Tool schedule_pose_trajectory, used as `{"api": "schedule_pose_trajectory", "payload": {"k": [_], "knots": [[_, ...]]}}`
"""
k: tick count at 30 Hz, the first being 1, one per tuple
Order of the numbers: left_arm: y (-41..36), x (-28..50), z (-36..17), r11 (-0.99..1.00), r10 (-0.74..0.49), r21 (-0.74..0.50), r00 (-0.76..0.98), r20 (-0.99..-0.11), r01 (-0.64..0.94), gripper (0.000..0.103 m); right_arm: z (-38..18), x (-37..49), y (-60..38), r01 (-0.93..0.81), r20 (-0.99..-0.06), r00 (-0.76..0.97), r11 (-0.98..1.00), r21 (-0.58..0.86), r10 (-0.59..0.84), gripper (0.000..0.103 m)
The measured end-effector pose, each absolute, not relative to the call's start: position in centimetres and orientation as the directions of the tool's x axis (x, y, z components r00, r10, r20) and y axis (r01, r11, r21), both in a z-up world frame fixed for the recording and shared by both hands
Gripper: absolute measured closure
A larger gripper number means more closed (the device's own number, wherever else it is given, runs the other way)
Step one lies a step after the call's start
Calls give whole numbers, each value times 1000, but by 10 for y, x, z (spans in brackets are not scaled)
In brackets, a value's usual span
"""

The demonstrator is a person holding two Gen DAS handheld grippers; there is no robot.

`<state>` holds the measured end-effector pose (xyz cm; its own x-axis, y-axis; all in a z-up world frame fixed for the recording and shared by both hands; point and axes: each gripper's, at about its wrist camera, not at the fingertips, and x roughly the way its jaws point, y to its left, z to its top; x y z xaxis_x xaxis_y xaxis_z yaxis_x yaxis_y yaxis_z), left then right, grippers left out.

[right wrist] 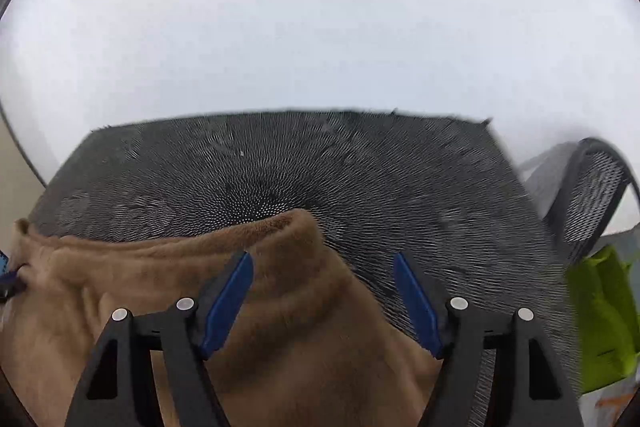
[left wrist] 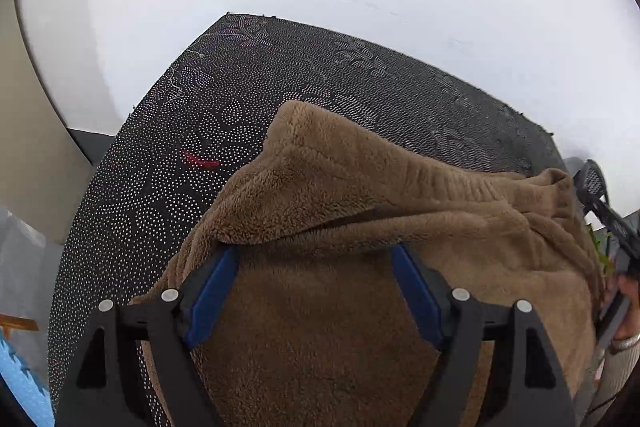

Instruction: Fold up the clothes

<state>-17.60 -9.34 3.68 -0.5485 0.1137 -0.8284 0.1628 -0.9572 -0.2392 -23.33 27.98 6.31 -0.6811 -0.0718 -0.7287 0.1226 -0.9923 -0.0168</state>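
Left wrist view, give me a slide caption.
Open left gripper over a brown fleece garment on a dotted black mat.

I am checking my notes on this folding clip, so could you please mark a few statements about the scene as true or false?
1. The garment is brown and fleecy. True.
2. It lies on a bare wooden table. False: it lies on a dark mat with white dots.
3. The left gripper is clamped shut. False: its jaws stand wide, fabric draped over the fingertips.
4. The right gripper is open. True; its jaws stand apart over the garment's edge.
5. A green item shows at the right of the right wrist view. True.
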Motion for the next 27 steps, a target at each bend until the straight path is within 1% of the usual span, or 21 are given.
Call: {"api": "schedule_pose_trajectory", "payload": {"k": [3,5,7,9,12,14,17,19,20,23,24,27], "knots": [[-89,-166,50,-959,110,-236,-570,-814,153,20,77,-199,301,111,-711,-697,-994,19,-92,29],[-80,-154,58,-969,96,-210,-584,-806,131,20,78,-182,305,135,-721,-684,-990,27,-113,29],[-71,-144,61,-974,103,-200,-582,-807,104,20,71,-172,298,160,-747,-660,-987,-34,-81,28],[-63,-135,58,-978,113,-193,-566,-817,84,20,59,-171,291,153,-762,-648,-977,-145,12,28],[-61,-131,50,-984,95,-164,-556,-826,75,20,35,-178,292,145,-793,-604,-966,-214,84,28],[-65,-130,45,-983,89,-163,-562,-822,82,20,26,-186,303,117,-788,-607,-969,-217,103,27],[-70,-131,41,-984,66,-149,-580,-812,97,20,22,-198,328,17,-782,-609,-984,-180,132,27],[-70,-131,39,-985,60,-143,-581,-812,97,20,19,-208,339,-6,-796,-593,-990,-143,119,24],[-70,-131,39,-985,58,-139,-582,-811,97,20,18,-209,338,2,-799,-590,-989,-150,120,24],[-70,-130,40,-985,55,-138,-576,-816,100,20,19,-205,322,40,-776,-604,-965,-260,185,24],[-70,-130,41,-985,56,-140,-571,-819,104,20,19,-207,321,40,-774,-602,-961,-275,196,24],[-69,-131,52,-983,62,-148,-563,-824,108,20,43,-202,314,20,-743,-647,-971,-240,170,24]]}}
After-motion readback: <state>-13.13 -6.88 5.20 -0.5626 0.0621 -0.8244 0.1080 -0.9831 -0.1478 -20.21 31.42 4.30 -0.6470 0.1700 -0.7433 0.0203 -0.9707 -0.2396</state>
